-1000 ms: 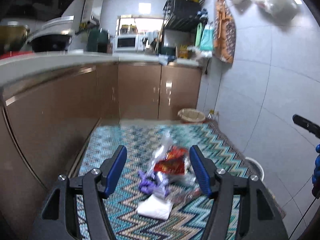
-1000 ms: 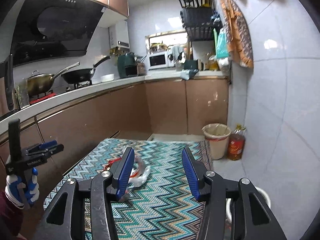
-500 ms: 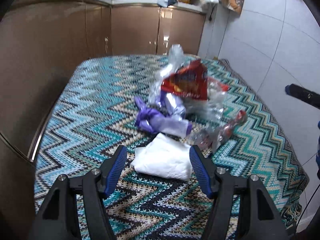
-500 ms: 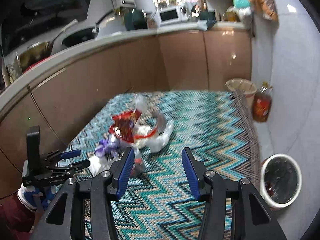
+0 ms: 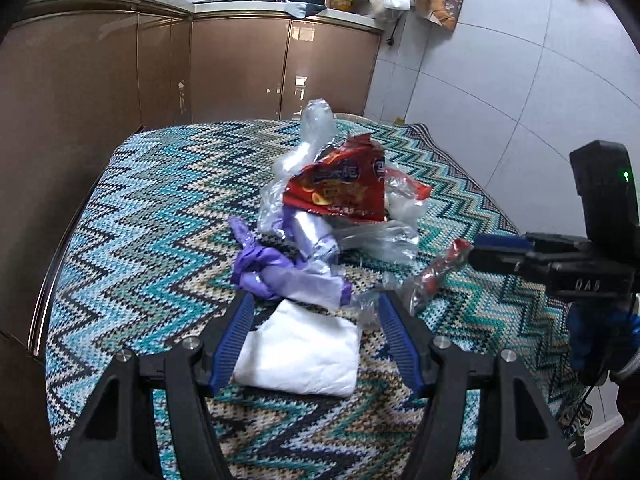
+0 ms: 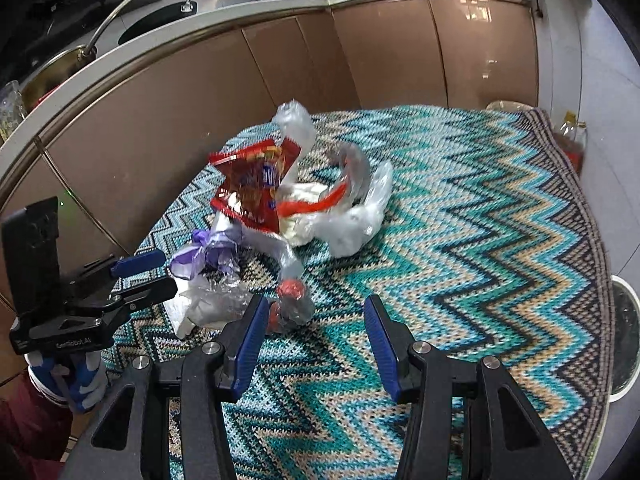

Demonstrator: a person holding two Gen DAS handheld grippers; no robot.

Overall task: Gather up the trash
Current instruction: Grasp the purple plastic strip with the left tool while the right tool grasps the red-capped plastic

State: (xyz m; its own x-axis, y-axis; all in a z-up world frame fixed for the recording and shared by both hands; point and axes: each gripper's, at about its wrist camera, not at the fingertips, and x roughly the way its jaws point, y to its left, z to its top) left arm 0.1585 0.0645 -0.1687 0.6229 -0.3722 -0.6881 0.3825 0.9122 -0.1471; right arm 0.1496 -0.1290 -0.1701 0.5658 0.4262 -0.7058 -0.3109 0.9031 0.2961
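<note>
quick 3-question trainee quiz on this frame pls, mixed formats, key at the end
1. True or false: the left hand-held gripper is shut on the white tissue.
2. Multiple choice: what lies directly beyond the tissue on the zigzag cloth? A) a green bottle B) the crumpled purple bag C) a metal spoon
3. Fill in: the small red and clear wrapper sits near the ____ finger of the right hand-held gripper.

Key
1. False: its jaws stand open on either side of the tissue.
2. B
3. Left; this gripper is open as well, with only cloth between its fingers.
</note>
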